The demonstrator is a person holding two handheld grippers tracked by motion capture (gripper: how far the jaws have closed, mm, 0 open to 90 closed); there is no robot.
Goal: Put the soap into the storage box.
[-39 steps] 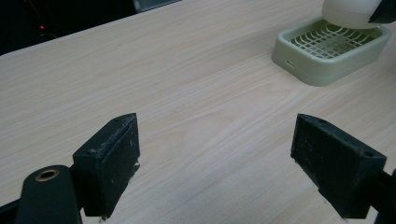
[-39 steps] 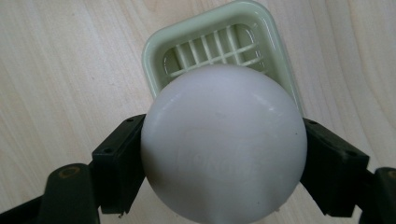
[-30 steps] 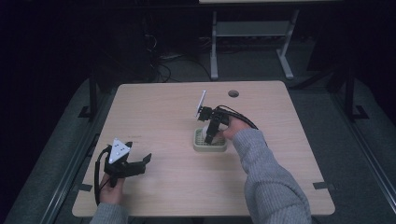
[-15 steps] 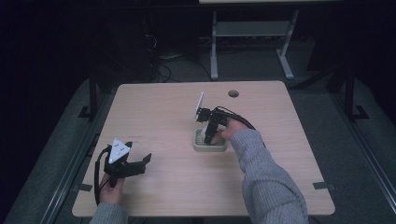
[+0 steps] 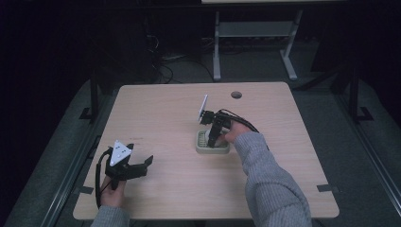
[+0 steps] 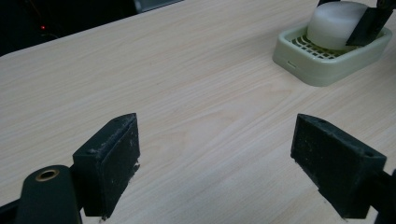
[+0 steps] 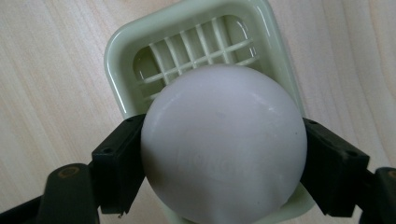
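- My right claw (image 7: 219, 163) points straight down, its jaws clamped on either side of the round white soap bar (image 7: 224, 149), so the grip sits across its widest part
- The soap sits in the pale green soap dish (image 7: 184, 28), whose grid lets water drain
- My left claw (image 6: 224, 158) rests spread apart and empty on the surface (image 5: 161, 113), the dish toward two o'clock from it

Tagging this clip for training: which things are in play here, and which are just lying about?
In play:
- white soap bar
- green soap dish
- right claw, closed on the soap bar

Lying about:
- left claw, open over bare table
- metal stand behind
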